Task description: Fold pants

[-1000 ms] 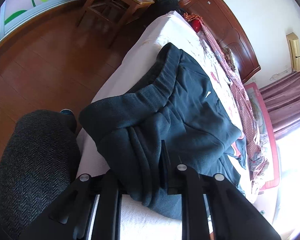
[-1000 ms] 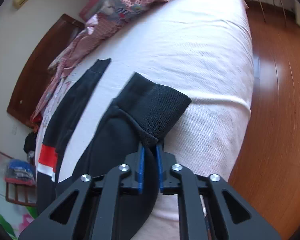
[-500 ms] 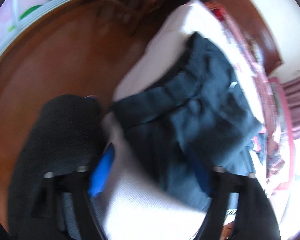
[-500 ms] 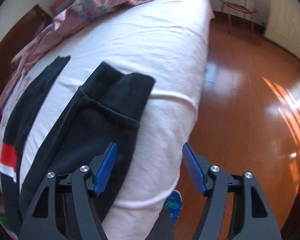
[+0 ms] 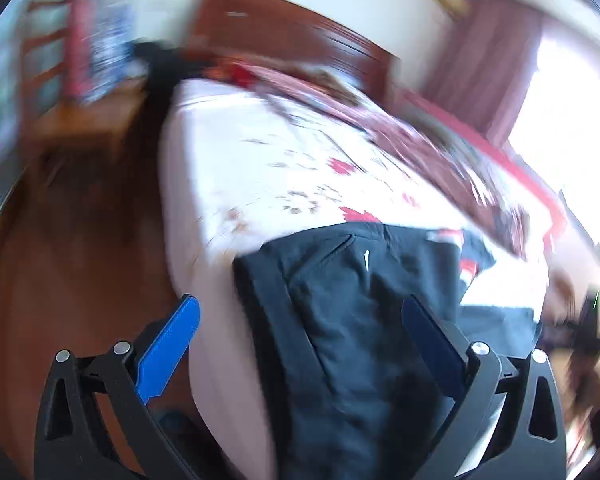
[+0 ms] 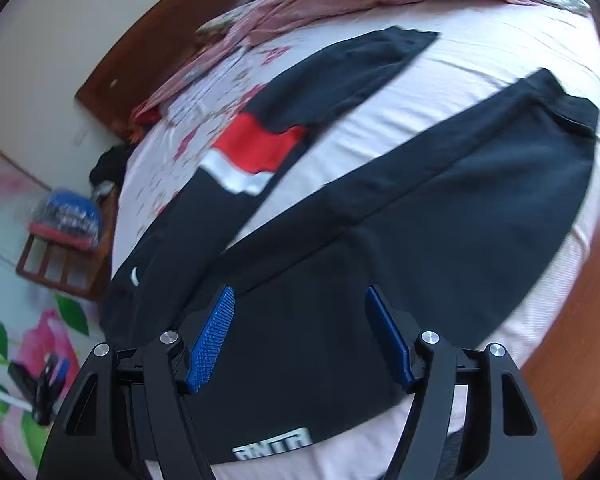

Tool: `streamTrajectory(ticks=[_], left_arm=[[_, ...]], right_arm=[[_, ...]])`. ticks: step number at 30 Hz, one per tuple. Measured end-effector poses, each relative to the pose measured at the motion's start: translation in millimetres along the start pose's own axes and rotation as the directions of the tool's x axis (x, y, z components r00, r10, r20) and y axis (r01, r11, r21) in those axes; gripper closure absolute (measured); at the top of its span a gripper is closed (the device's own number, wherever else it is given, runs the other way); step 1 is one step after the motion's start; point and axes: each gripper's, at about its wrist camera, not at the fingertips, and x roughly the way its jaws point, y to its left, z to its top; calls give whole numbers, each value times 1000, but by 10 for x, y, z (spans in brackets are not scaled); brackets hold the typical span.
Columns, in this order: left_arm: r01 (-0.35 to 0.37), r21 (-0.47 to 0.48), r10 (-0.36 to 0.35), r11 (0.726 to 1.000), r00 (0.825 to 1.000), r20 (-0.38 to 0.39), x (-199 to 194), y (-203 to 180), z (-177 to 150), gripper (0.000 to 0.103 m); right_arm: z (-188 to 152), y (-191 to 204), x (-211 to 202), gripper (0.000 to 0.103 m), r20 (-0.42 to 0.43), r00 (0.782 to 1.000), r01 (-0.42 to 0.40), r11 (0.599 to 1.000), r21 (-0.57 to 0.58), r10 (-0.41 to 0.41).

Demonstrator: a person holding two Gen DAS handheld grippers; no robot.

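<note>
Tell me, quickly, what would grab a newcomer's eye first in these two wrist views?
The dark pants spread across the pale bed, legs forking apart, dominate the right wrist view. One leg carries a vivid red and white band towards the left of the frame. Both sets of tongs, left and right, stand open over the fabric, their blue pads bright against the black, holding nothing.

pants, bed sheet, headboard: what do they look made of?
Pants: soft matte knit, probably fleece or jersey; they drape limp, with ribbed-looking cuffs. Bed sheet: thin pale woven cloth, likely cotton; fine creases, no sheen. Headboard: reddish-brown wood or wood veneer with a slightly glossy finish. Which one cannot be told.
</note>
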Motion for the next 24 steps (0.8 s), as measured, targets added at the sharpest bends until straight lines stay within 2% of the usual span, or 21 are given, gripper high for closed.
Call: streamTrajectory(ticks=[1,3,6,8,10,12,15,19,23,24], left_arm=[[-43,59,43,997,999,-5,169,46,74,2],[33,115,-30,993,999,-28,429,151,176,2],[143,116,-135,983,988,-80,806,280,242,2],[190,103,-179,976,977,-114,1042,352,221,4],[233,75,-221,970,965,-143,1205,396,167,21],[286,22,-279,958,948,-156,1335,451,141,30],[318,-25,-318,948,937,-146,1435,577,111,40],[363,-91,-373,928,913,-167,1460,711,34,41],[376,-114,-391,920,903,-178,1477,748,21,41],[374,-118,-390,920,903,-180,1496,768,28,47]], right_arm=[[-10,136,69,36,-28,999,-18,1000,-17,17],[-47,367,168,36,-67,998,-21,999,-40,18],[-75,584,270,36,-111,994,-22,998,-52,16],[-65,665,311,36,-131,991,-29,999,-44,23],[-79,722,331,36,-140,990,-22,999,-42,16],[-68,803,370,36,-152,988,-21,998,-56,12],[-52,872,452,36,-177,984,-46,998,-50,36],[-38,1015,559,36,-194,979,-72,994,-79,56],[-49,1120,651,36,-209,974,-107,990,-94,86],[-57,1134,664,36,-210,974,-104,990,-93,83]])
